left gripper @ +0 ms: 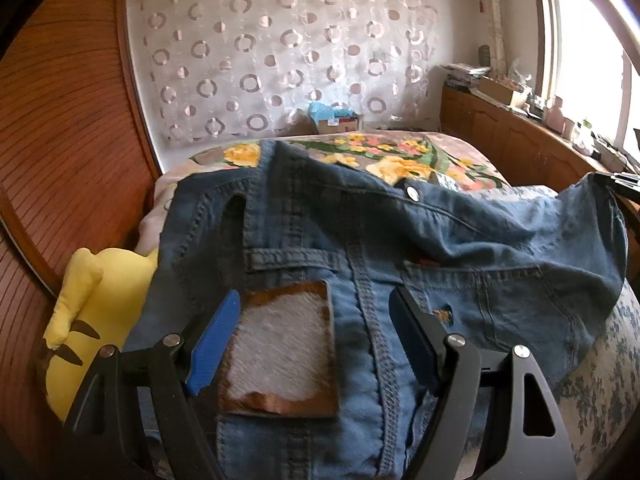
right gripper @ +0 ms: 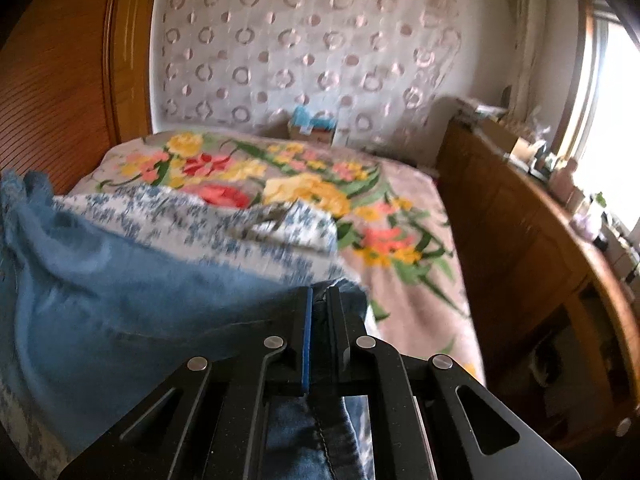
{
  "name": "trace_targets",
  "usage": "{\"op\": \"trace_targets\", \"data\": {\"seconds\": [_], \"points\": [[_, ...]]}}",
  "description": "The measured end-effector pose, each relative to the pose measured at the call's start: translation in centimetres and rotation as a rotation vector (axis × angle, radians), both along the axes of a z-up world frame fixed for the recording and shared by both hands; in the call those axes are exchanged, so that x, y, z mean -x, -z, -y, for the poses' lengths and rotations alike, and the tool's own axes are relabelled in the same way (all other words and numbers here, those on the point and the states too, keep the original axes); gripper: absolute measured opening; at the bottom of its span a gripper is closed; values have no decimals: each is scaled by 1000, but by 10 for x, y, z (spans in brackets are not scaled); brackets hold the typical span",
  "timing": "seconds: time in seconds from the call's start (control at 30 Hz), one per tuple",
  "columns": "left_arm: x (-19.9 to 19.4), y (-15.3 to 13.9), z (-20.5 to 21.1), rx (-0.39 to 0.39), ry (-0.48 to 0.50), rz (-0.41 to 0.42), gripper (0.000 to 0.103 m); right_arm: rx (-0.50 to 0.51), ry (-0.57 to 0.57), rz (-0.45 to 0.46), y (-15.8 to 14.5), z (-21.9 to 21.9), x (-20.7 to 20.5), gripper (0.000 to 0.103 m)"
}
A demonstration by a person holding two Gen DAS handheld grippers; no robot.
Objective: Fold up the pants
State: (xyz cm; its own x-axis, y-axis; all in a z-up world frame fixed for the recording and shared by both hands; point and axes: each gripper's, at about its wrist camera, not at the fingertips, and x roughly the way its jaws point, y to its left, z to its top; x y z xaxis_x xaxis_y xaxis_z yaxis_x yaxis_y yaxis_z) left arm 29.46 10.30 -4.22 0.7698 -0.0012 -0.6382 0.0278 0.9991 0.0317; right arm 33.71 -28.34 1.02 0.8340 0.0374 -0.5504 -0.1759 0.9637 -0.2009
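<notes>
Blue denim pants [left gripper: 400, 256] lie bunched on the bed, waistband and brown-edged leather patch [left gripper: 280, 344] toward me, metal button [left gripper: 412, 193] at the far edge. My left gripper [left gripper: 316, 312] is open, its blue-padded fingers [left gripper: 216, 340] either side of the patch and centre seam, just above the cloth. In the right wrist view the pants [right gripper: 120, 300] spread to the left. My right gripper [right gripper: 318, 300] is shut on a fold of the denim edge, which hangs down between the fingers. The right gripper's tip shows in the left wrist view [left gripper: 624, 184], lifting the cloth's right side.
A yellow plush toy [left gripper: 92, 320] lies left of the pants against the wooden headboard [left gripper: 60, 140]. A blue-and-white floral quilt [right gripper: 224, 224] sits under the pants on the flowered bedspread [right gripper: 400, 248]. A wooden cabinet [right gripper: 520, 260] with clutter runs along the right under the window.
</notes>
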Motion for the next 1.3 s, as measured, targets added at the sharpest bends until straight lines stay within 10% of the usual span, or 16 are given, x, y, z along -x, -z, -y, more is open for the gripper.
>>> {"op": "trace_targets", "data": {"seconds": [0.17,0.73,0.93,1.1,1.3], "points": [[0,-9,-5,-10,-8,22,78,79,71,83,-8,-3,-22,6],[-53,-15,-12,-27,15,-4,76,56,98,-58,75,-9,-26,6],[-77,-11,-13,-14,32,-65,53,51,67,-50,60,8,-10,6],[-82,-10,-6,-35,73,-76,15,47,52,-46,52,16,-19,6],[-68,-33,-14,-51,14,29,10,20,60,9,40,18,-12,6]]}}
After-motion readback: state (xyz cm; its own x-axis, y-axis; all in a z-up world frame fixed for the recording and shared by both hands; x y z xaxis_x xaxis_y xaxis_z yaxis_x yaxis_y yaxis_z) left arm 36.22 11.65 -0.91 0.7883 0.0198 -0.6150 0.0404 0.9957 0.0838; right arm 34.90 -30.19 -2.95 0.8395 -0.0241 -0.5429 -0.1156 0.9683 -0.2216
